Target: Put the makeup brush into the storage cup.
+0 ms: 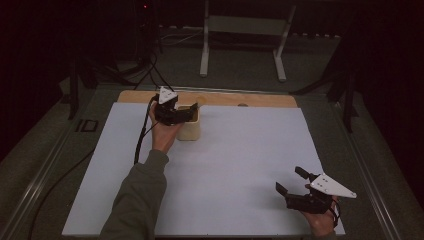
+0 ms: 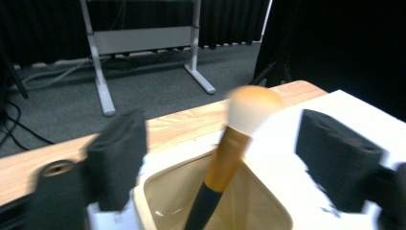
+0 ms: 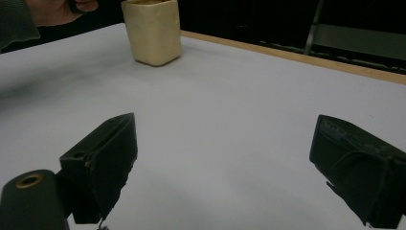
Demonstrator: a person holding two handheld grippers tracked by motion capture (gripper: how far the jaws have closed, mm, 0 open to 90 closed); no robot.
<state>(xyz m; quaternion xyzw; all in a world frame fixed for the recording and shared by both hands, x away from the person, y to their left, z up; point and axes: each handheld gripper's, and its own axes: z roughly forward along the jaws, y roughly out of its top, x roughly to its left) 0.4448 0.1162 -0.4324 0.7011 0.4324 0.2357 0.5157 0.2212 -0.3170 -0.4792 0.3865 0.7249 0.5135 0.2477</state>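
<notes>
A cream cup (image 1: 190,131) stands at the back of the white mat. A makeup brush (image 2: 229,151) with a pale bristle head, gold ferrule and black handle leans in the cup (image 2: 143,194), head up. My left gripper (image 1: 189,111) hovers at the cup's rim. In the left gripper view the left gripper (image 2: 220,122) is open, and the brush rises between the jaws without touching either pad. My right gripper (image 1: 291,180) rests near the mat's front right corner. That right gripper (image 3: 225,127) is open with bare mat between its jaws, and the cup (image 3: 152,33) is far off.
The white mat (image 1: 225,165) covers a wooden table whose bare strip (image 1: 260,100) runs along the back edge. A white metal frame (image 1: 245,30) stands on the floor behind. Cables (image 1: 142,75) trail at the back left. A small dark device (image 1: 89,125) lies left of the mat.
</notes>
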